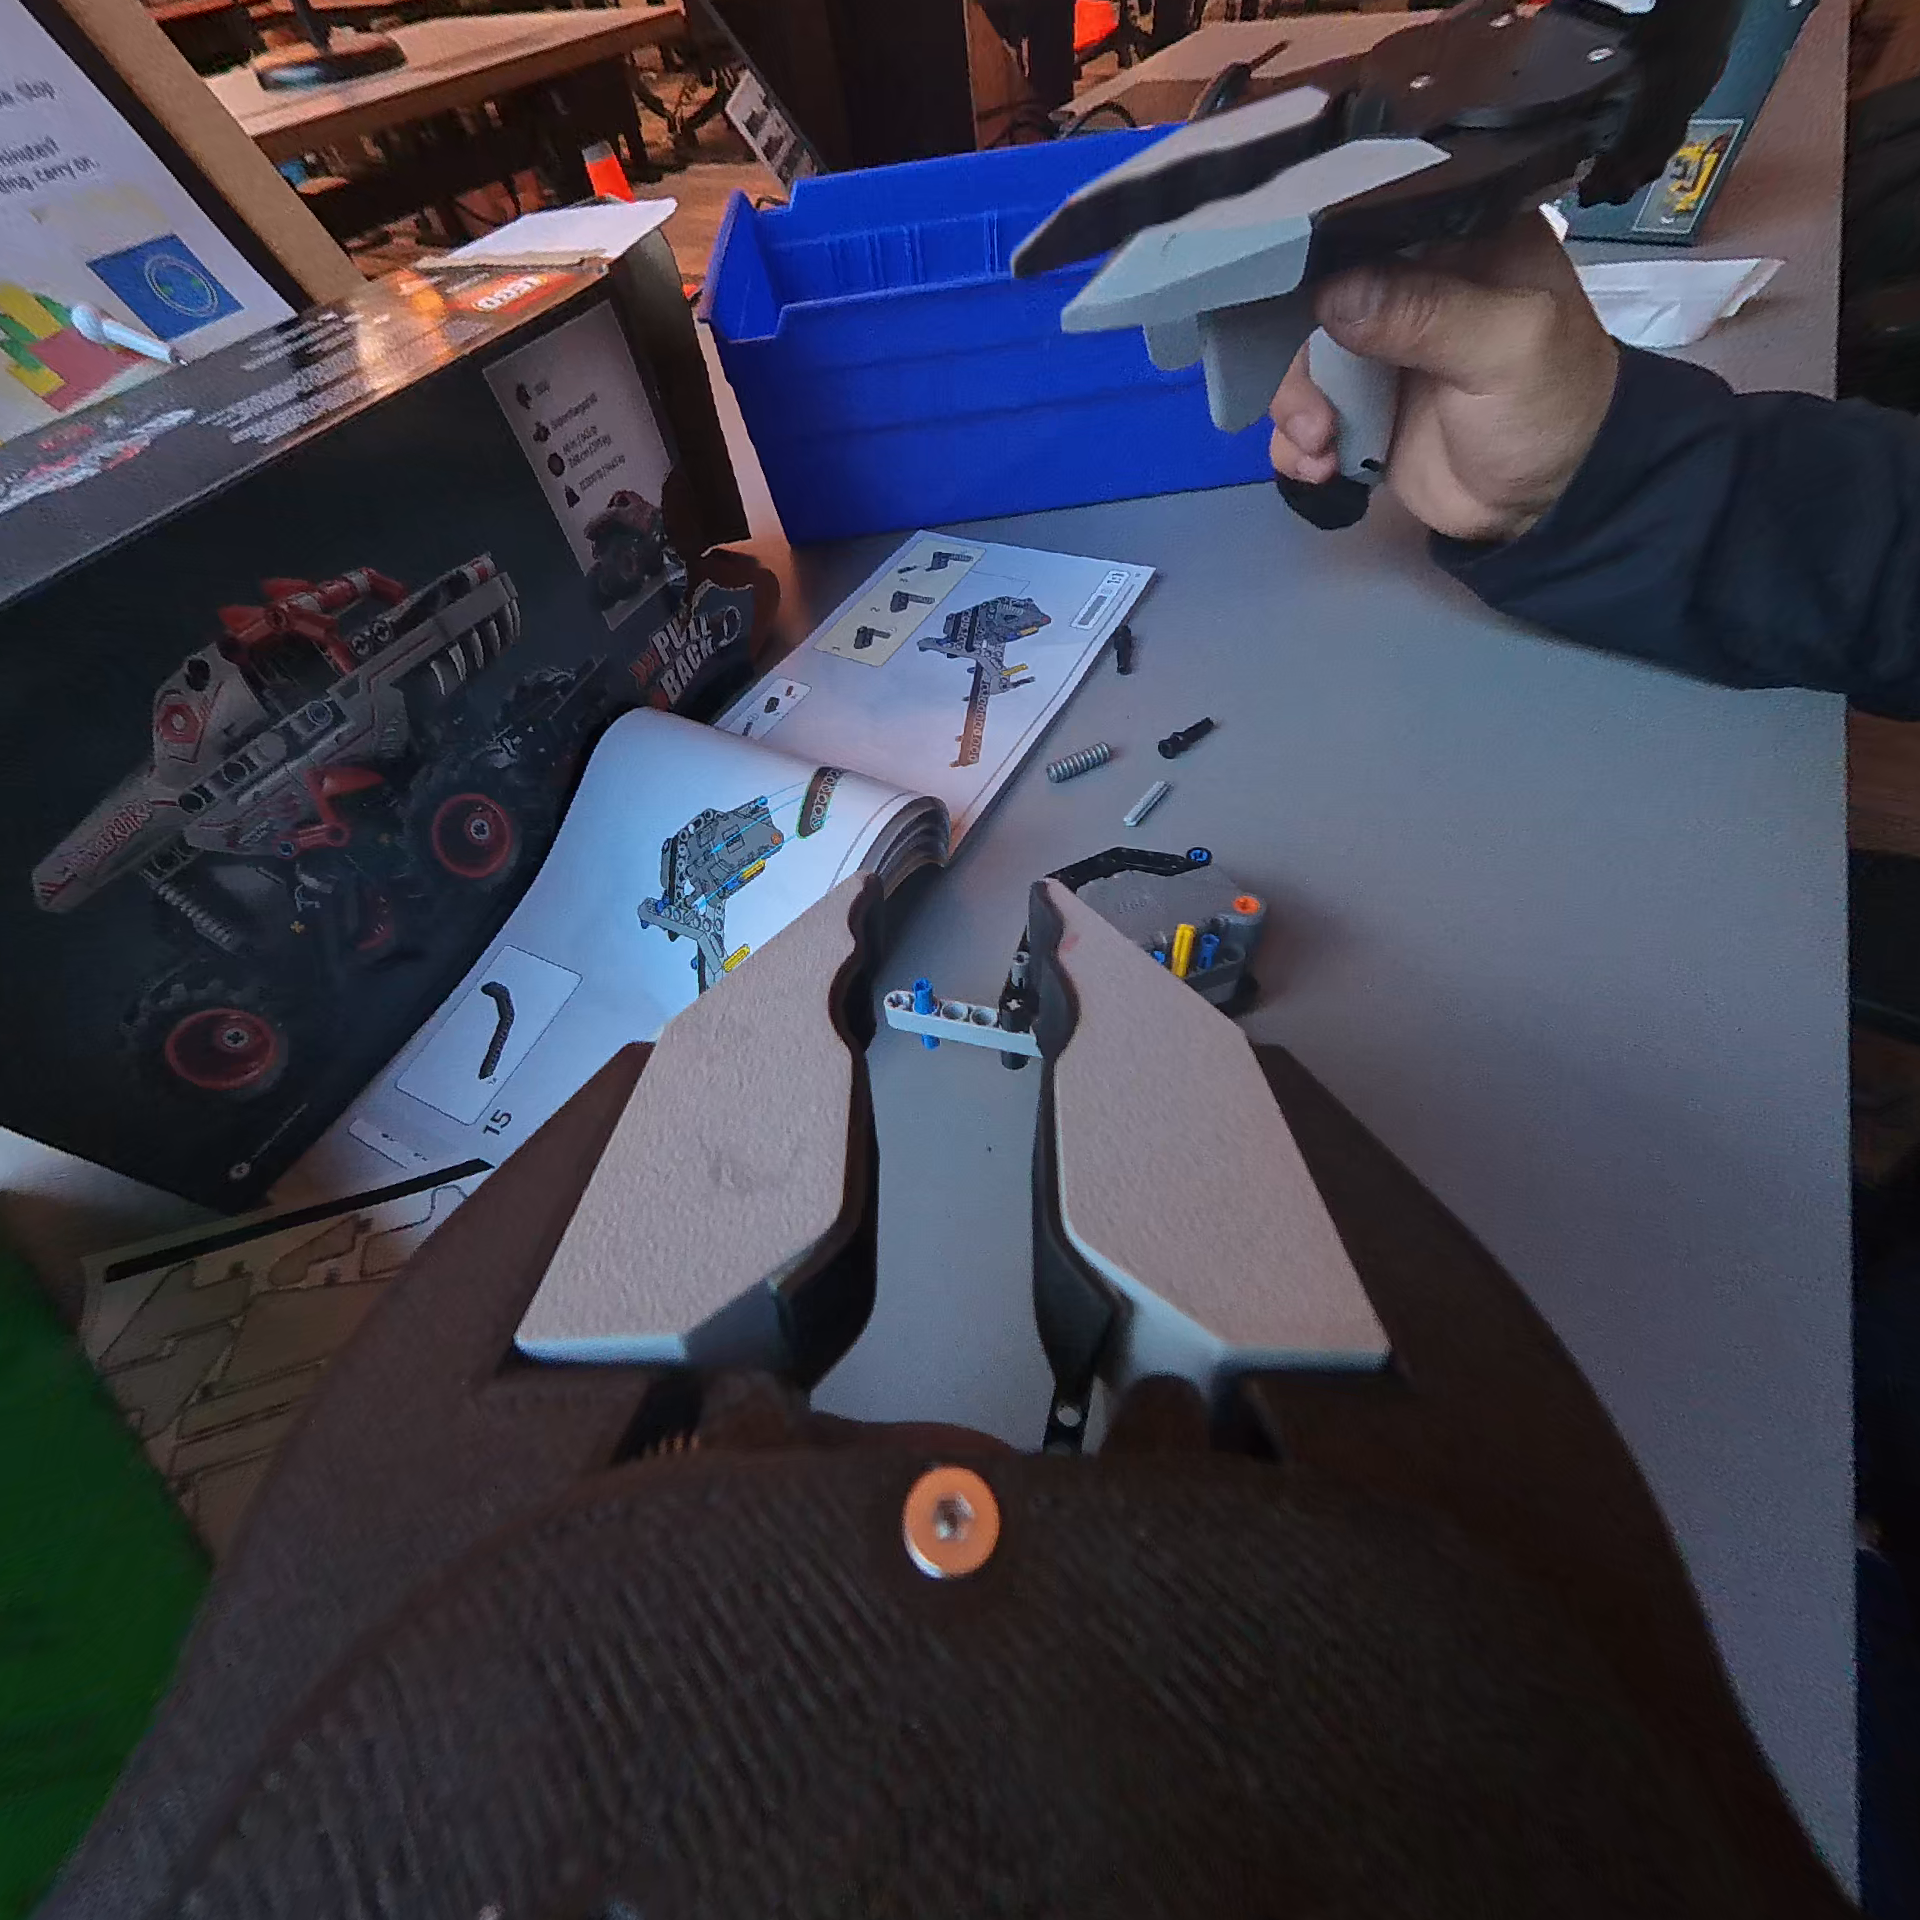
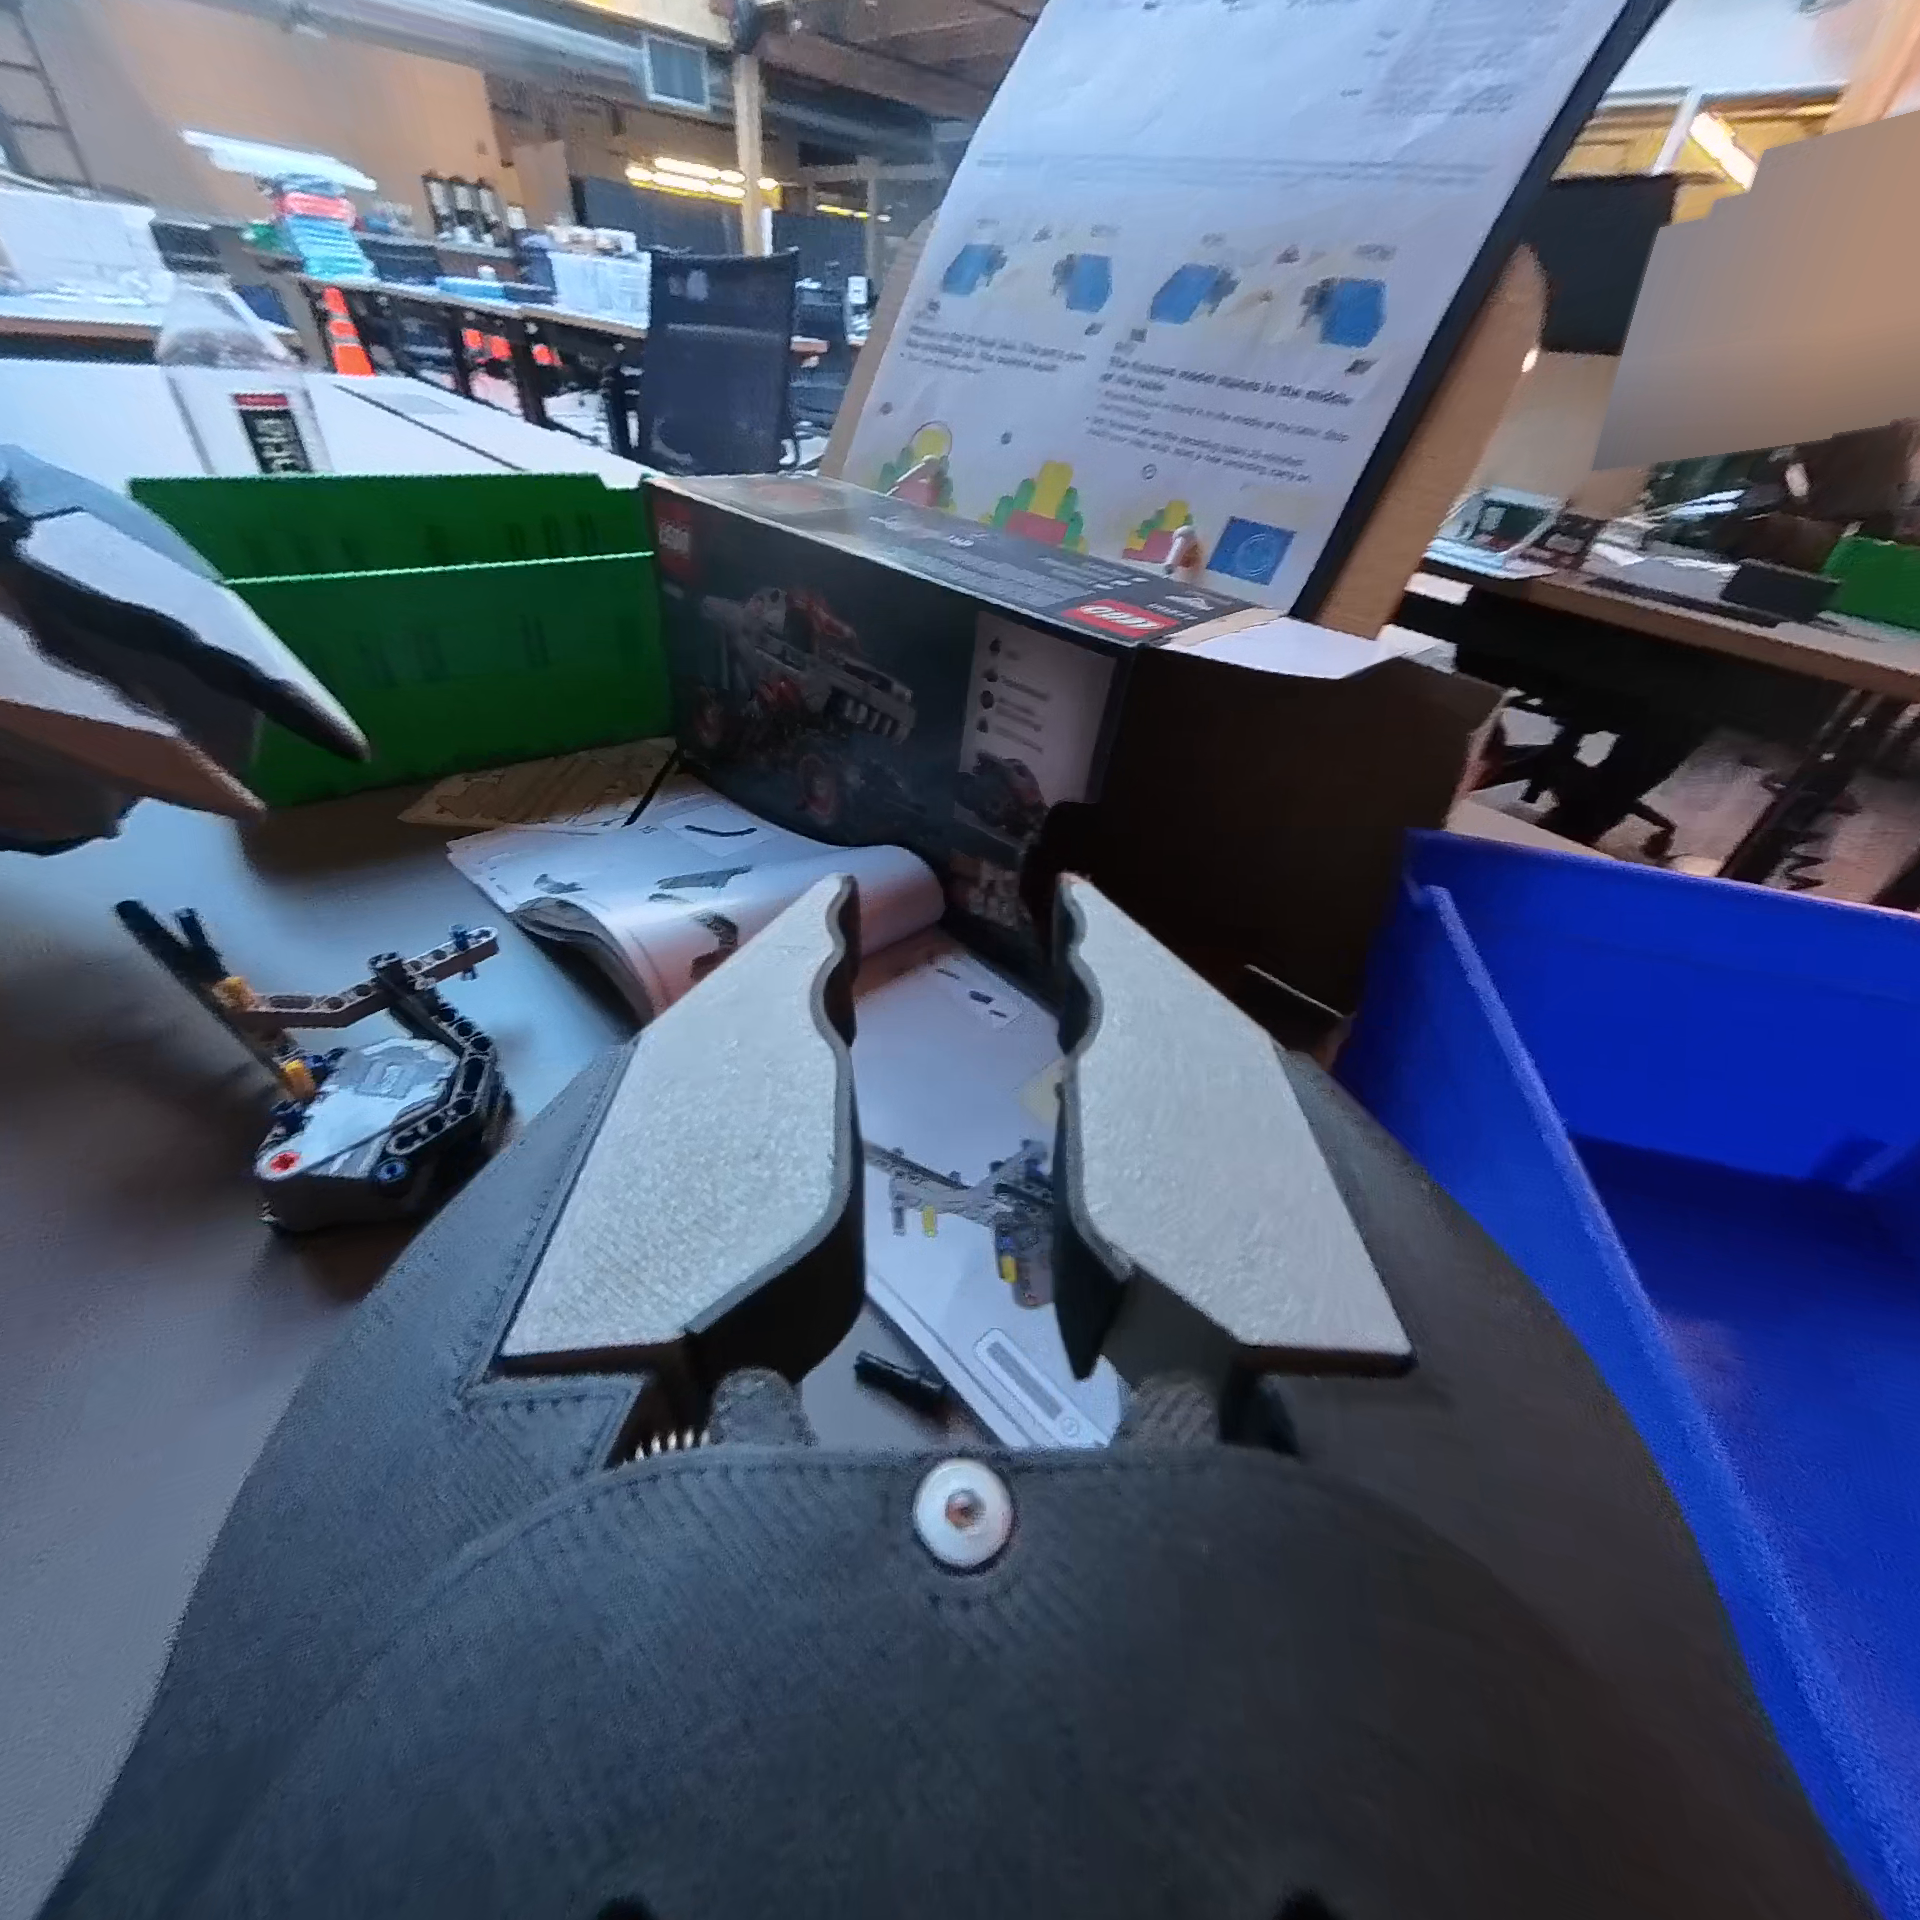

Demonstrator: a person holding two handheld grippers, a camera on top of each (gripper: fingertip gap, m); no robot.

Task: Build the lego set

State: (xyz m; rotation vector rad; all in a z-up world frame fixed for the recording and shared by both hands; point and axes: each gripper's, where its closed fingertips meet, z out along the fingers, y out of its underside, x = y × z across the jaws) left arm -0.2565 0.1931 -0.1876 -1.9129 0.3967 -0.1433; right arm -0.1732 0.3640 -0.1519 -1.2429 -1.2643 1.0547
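From the left wrist view, the left gripper (image 1: 956, 935) hangs over the table (image 1: 1507, 1039) with its fingers spread and nothing between them; the half-built model (image 1: 1143, 935) sits just beyond the tips, partly hidden by the right finger. A spring (image 1: 1078, 764), a black pin (image 1: 1184, 738) and a grey axle (image 1: 1146, 803) lie loose beside the manual (image 1: 831, 748), and a careless sweep could flick them off the edge. The right gripper (image 1: 1060, 265) is held high near the blue bin (image 1: 935, 364). In the right wrist view, the right gripper (image 2: 956, 956) is also open and empty, aimed at the box (image 2: 883, 675) and the manual (image 2: 727, 894), with the model (image 2: 374, 1091) low to its left. A second black pin (image 2: 899, 1377) lies under it, easy to lose from sight.
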